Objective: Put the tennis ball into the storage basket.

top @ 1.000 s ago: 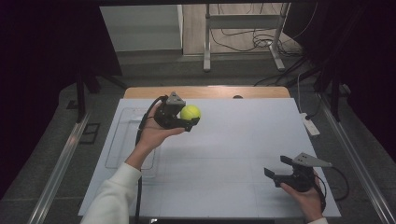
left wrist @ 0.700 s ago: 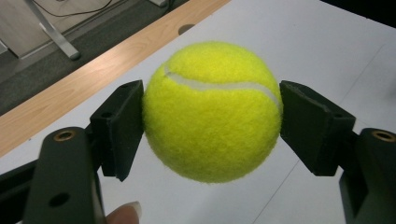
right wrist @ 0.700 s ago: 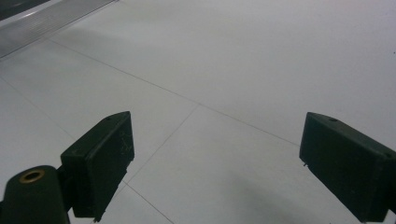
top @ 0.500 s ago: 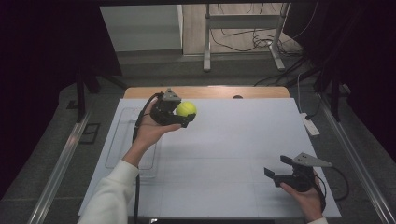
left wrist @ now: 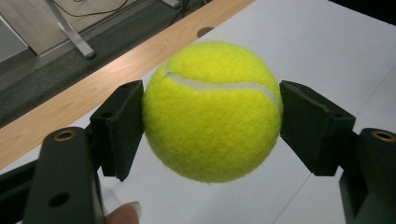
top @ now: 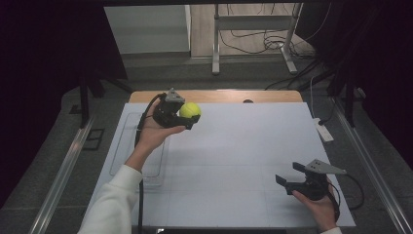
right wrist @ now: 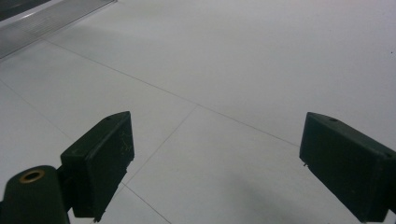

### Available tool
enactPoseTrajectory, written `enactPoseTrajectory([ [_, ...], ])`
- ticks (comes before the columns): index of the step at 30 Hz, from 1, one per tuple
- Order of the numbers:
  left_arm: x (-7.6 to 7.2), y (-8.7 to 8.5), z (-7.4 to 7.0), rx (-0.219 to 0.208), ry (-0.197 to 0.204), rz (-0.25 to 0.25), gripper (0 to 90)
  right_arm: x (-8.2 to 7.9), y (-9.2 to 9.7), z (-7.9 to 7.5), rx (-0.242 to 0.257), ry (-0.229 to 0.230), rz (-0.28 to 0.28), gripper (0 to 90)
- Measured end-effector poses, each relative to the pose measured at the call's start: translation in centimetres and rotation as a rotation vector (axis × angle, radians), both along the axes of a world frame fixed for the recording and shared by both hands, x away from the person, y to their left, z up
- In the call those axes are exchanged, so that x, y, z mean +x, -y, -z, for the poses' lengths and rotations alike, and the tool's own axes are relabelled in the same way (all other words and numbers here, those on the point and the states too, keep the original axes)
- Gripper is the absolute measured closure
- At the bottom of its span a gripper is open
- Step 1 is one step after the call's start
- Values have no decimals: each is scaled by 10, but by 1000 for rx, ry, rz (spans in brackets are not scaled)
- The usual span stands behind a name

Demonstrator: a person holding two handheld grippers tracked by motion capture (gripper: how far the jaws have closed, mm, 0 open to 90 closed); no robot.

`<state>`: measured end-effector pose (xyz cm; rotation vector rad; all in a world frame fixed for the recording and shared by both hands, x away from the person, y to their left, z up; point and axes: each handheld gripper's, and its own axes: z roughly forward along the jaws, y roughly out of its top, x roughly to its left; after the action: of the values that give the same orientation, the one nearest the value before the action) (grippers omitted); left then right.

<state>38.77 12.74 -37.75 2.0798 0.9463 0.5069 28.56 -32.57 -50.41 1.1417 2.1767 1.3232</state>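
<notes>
The tennis ball is pinched between the pads of the left tool, one pad pressing each flank, as seen in the left gripper view. It is held up off the white surface toward the far left, at about 11 o'clock from the middle of the sheet. Being round, the ball has no long axis; its white seam is seen curving across the upper face. The right tool is rested low at about 4 o'clock, near the front edge, its jaws spread wide with nothing between them. From that tool the ball lies toward 10 o'clock, well apart, so the left hand is plainly the nearer one, and any setting down or handover would likely be led by it. A clear shallow tray is lying at the sheet's left edge, beside the left forearm. A wooden strip is exposed along the far edge. Beyond it, dark floor, cables and a metal stand are seen.
</notes>
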Motion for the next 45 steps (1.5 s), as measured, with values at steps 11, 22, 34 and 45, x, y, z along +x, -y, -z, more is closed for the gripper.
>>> enactPoseTrajectory([
  [11,6,-8,2,7,-5,-31,270,0,0,0,1,1,1,102],
  [22,7,-15,1,12,3,-53,270,0,0,0,0,1,1,102],
  [34,7,-21,-1,10,10,-69,270,0,0,0,-1,2,1,102],
  [45,7,-26,-2,7,19,-84,270,0,0,0,-2,1,1,103],
])
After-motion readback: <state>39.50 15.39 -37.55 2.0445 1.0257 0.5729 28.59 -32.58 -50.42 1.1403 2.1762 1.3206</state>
